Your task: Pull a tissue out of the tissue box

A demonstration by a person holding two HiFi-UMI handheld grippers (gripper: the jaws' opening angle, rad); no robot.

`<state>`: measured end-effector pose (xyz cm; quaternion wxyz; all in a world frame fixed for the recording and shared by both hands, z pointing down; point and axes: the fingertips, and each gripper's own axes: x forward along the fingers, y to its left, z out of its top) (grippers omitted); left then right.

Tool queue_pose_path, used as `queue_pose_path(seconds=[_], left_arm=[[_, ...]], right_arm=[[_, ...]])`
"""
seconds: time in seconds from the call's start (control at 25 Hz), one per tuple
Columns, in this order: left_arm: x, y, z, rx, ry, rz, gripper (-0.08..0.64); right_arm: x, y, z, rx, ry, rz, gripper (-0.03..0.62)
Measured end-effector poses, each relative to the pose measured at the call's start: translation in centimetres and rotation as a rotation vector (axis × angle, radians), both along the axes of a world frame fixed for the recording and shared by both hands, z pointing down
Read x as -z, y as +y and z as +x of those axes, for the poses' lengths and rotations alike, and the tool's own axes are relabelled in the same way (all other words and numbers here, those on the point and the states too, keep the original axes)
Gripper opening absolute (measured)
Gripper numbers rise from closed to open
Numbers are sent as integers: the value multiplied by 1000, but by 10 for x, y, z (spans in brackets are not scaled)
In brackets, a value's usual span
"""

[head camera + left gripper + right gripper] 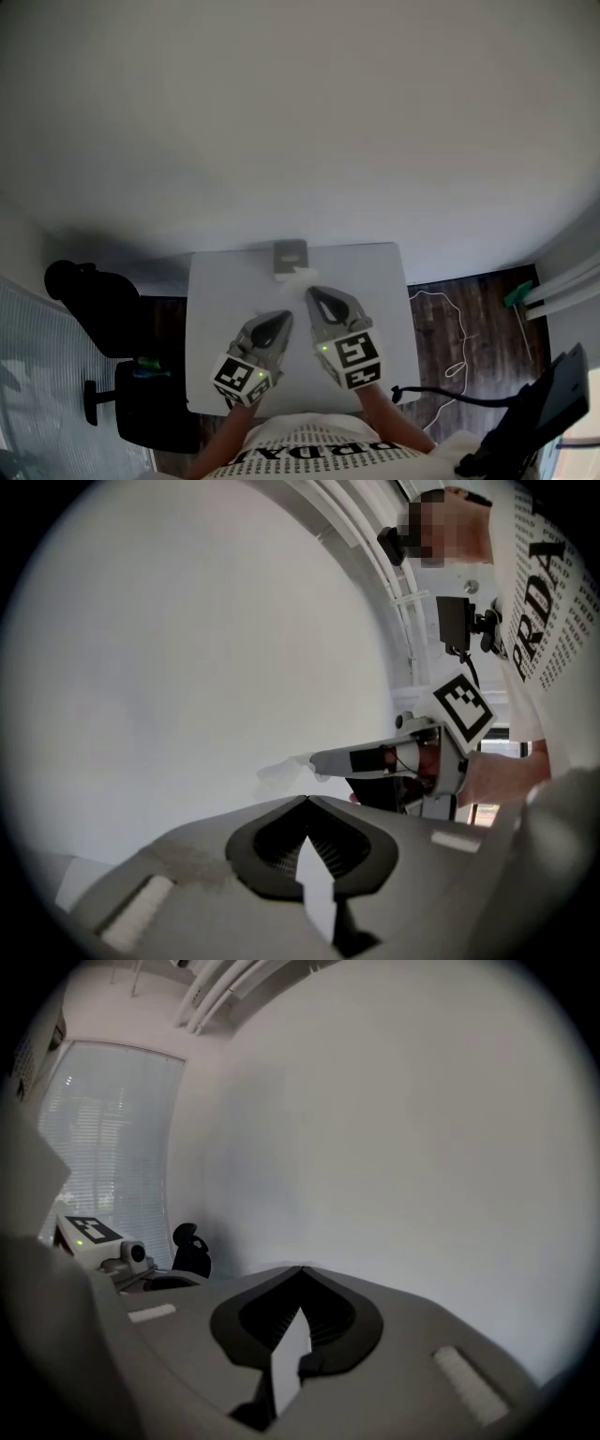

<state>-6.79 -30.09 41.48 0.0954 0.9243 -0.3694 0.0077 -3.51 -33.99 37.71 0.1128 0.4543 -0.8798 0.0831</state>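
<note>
- The right gripper (312,293) has its jaws pressed fully together. Seen from the left gripper view, a small crumpled white tissue (281,772) is pinched at its very tip and trails out toward 9 o'clock.
- The left gripper (305,801) also has its jaw tips meeting, and nothing shows between them. It takes no part in the pull.
- The tissue box (289,254) sits at 12 o'clock on the white table (211,319), against the far edge. In the head view the tissue lies just at 5 o'clock of the box, between it and the right gripper's tip.
- Both gripper views look out at bare wall, not at the tabletop, so I judge the grippers to be held up off the table.
- Done, as I read it: the tissue is gripped and drawn up out of the slot for most of its length.
- Uncertain: the head view is too small to tell whether the tissue's tail is clear of the box or caught in the opening.
- Left, in my judgement: carry the pinched tissue further from the box until it hangs free.
</note>
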Motion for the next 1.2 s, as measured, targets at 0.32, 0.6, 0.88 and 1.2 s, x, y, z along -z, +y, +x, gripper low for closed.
queue_pose_path(seconds=[0.32, 0.6, 0.88, 1.2], left_arm=[[0, 3, 6, -17, 14, -12, -8], [3, 3, 4, -18, 20, -6, -8], [4, 2, 2, -13, 25, -4, -8], [2, 0, 6, -22, 32, -8, -8]], right_arm=[[3, 2, 3, 6, 24, 24, 8], [3, 3, 0, 10, 33, 33, 8], [5, 4, -3, 22, 32, 37, 8], [5, 3, -4, 29, 35, 41, 8]])
